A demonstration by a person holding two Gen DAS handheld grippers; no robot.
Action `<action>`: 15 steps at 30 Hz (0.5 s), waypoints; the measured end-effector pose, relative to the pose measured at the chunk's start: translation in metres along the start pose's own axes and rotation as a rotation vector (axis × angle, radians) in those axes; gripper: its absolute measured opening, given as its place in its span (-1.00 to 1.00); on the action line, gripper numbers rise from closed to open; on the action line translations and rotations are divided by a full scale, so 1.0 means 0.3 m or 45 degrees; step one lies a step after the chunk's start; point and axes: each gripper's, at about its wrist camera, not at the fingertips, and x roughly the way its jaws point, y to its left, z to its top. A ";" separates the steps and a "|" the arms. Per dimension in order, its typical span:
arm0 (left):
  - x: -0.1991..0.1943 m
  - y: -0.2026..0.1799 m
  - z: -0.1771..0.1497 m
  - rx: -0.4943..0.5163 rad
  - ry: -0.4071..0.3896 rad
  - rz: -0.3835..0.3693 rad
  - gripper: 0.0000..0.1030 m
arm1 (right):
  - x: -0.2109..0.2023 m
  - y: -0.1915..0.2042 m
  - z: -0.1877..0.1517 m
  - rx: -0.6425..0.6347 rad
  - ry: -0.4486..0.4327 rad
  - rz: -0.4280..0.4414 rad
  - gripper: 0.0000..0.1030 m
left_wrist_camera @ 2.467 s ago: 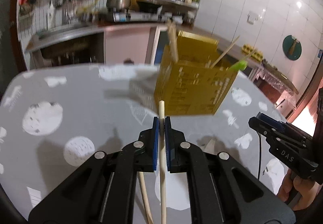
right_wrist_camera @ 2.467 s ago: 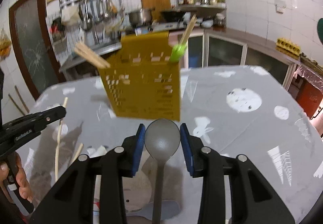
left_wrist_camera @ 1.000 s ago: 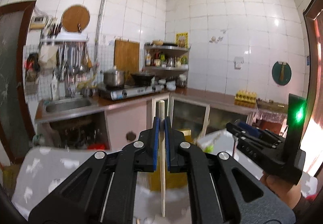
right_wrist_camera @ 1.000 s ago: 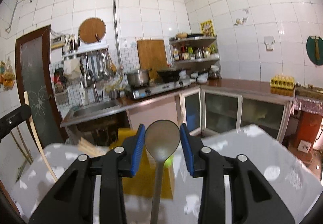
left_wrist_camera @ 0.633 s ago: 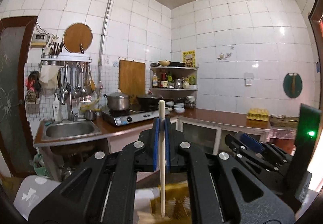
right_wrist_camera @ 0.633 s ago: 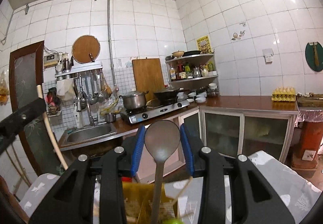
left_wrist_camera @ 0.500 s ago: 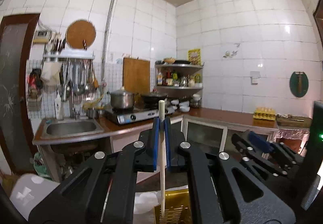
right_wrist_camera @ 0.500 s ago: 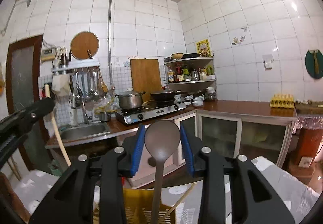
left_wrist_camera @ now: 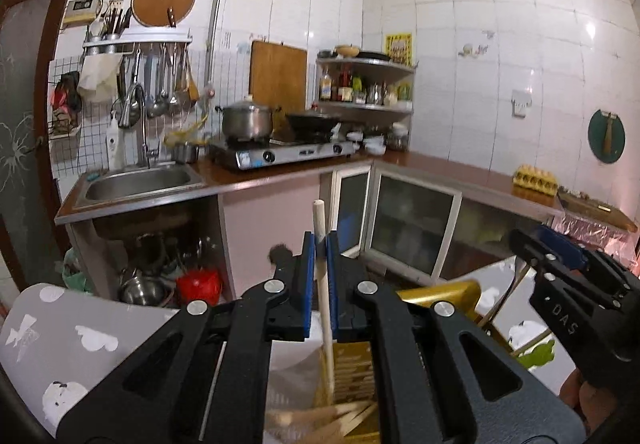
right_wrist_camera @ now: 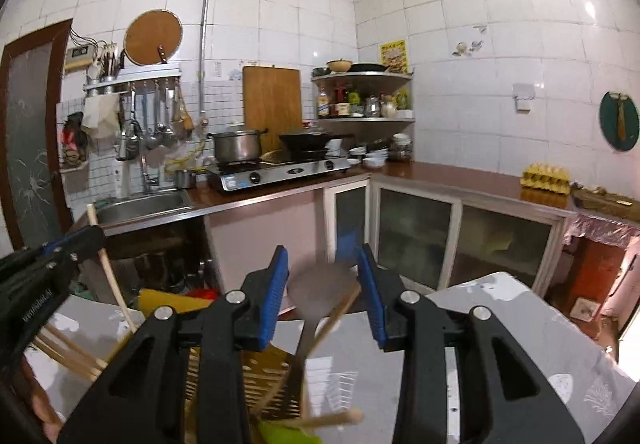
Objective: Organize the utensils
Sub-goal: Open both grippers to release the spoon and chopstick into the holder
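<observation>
A yellow perforated holder stands on the grey patterned table, just below both grippers. My left gripper is shut on a pale wooden chopstick, which stands nearly upright with its lower end down inside the holder. My right gripper is shut on the bowl of a grey spoon. The spoon is blurred, sits low between the pads, and its handle runs down into the holder. Loose chopsticks and a green utensil lean in the holder. Each view shows the other gripper beside it.
Behind the table runs a kitchen counter with a sink, a gas stove and a pot. Glass-front cabinets stand below it. A person's hand holds the right gripper at the lower right.
Both grippers have come down over the yellow holder, which now fills the bottom of both views. The chopstick's lower end has entered it. The spoon sits lower between the right pads.
</observation>
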 end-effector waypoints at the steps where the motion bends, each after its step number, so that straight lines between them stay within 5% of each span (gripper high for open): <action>1: -0.013 0.008 0.007 0.001 0.009 0.000 -0.83 | 0.002 -0.006 0.000 0.000 0.034 0.005 -0.24; 3: -0.046 0.019 0.026 -0.005 0.013 0.020 -0.16 | 0.004 -0.007 0.006 0.001 0.079 -0.008 0.14; 4: -0.067 0.022 0.034 -0.009 0.006 0.028 -0.01 | -0.002 -0.014 0.015 0.007 0.104 -0.012 0.26; 7: -0.159 0.040 0.073 0.010 -0.018 0.056 0.25 | -0.039 -0.022 0.043 -0.001 0.147 -0.015 0.26; 9: -0.226 0.056 0.095 0.040 -0.015 0.094 0.69 | -0.089 -0.027 0.063 -0.019 0.170 -0.030 0.28; 12: -0.336 0.091 0.096 0.059 -0.042 0.130 0.90 | -0.171 -0.035 0.067 -0.032 0.223 -0.053 0.35; 15: -0.414 0.137 0.063 0.048 -0.009 0.136 0.90 | -0.240 -0.046 0.025 -0.030 0.314 -0.066 0.35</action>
